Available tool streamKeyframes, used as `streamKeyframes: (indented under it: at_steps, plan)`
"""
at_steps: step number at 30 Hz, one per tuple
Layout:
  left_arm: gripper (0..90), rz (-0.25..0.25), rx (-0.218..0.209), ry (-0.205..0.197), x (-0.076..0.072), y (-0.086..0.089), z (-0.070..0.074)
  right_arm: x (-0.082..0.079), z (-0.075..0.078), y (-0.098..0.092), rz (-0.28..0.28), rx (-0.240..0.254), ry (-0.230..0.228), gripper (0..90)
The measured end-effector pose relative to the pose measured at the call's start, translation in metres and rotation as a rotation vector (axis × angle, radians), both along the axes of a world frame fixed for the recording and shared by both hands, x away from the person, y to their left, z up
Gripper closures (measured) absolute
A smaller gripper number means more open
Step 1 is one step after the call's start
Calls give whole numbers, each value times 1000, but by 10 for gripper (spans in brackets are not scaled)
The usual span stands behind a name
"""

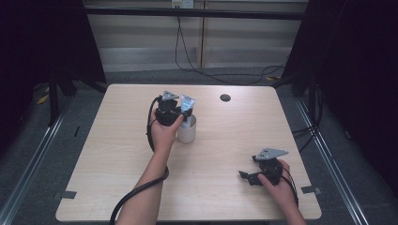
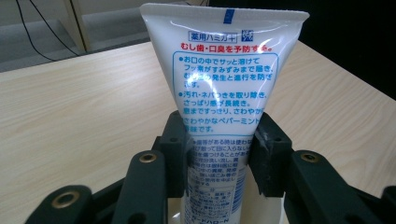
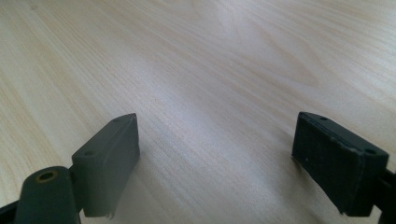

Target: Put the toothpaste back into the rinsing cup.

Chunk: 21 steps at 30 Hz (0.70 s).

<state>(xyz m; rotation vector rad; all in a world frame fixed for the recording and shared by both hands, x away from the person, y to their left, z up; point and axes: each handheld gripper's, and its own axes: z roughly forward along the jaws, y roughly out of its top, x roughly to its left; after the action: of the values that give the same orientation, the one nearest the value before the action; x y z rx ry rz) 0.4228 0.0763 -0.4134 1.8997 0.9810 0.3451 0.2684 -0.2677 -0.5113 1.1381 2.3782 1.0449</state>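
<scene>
A white toothpaste tube (image 2: 224, 88) with blue and red print stands upright between my left gripper's (image 2: 219, 154) two pads, which press on its sides. In the high view the tube (image 1: 187, 103) rises out of a white cup (image 1: 187, 132) near the table's middle, and the left gripper (image 1: 180, 115) sits just above the cup, shut on the tube. The cup's rim (image 2: 175, 203) peeks out below the jaws. My right gripper (image 1: 248, 177) rests low over the table at the front right, its jaws wide apart over bare wood (image 3: 215, 140).
The light wooden table (image 1: 117, 159) has a round dark cable hole (image 1: 225, 97) at the back. Black cables trail from both grippers. Dark curtains stand to both sides and grey floor surrounds the table.
</scene>
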Motion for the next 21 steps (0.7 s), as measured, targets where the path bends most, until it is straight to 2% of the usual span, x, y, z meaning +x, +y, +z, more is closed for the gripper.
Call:
streamKeyframes:
  at_steps: [3,19,21]
  plan:
    - [624,-6,18,-1,-2,-1,-2,0,0,0,3,1,-2,145]
    - [614,-13,49,21,-8,-3,-12,0,0,0,1,1,0,145]
    - [612,-7,43,24,-8,-2,-14,0,0,0,2,1,-1,145]
